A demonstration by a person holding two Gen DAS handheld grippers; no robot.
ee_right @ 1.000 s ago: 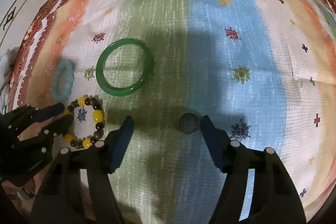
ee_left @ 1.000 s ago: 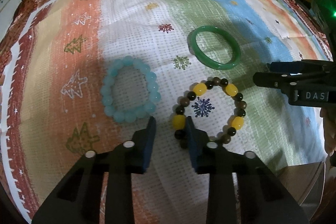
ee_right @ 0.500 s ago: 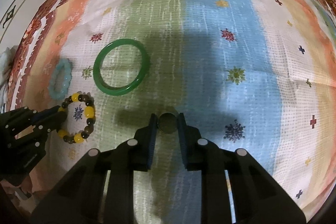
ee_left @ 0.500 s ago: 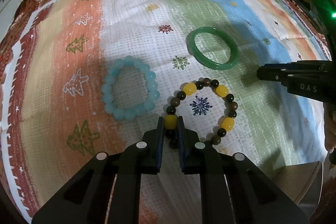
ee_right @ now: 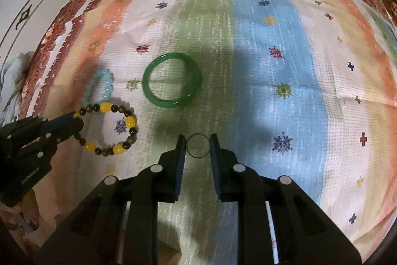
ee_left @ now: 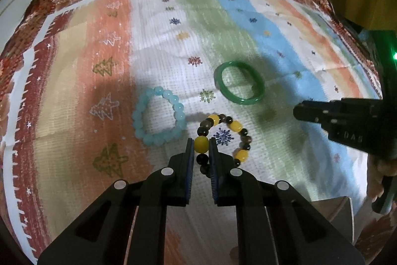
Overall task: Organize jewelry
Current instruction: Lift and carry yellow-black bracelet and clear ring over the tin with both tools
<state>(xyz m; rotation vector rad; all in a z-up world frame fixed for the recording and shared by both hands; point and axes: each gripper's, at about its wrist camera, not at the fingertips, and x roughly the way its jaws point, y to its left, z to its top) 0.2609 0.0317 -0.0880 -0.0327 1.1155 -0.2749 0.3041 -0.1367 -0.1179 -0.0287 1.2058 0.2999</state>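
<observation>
Beads, glossy yellow ovals between small dark rounds, make up the beaded bracelet [ee_left: 221, 135] clamped in the left gripper [ee_left: 200, 146] at one yellow bead. Right gripper [ee_right: 197, 146] pinches a thin dark ring [ee_right: 197, 146] edgewise between its blue pads. Behind them, a smooth green bangle [ee_right: 172, 80] and a frosted aqua bead bracelet [ee_left: 158, 119] lie flat on the woven striped cloth [ee_right: 285, 46].

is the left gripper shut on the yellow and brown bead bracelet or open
Shut on it: the left gripper has both pads pressed against a yellow bead of the bead bracelet.
</observation>
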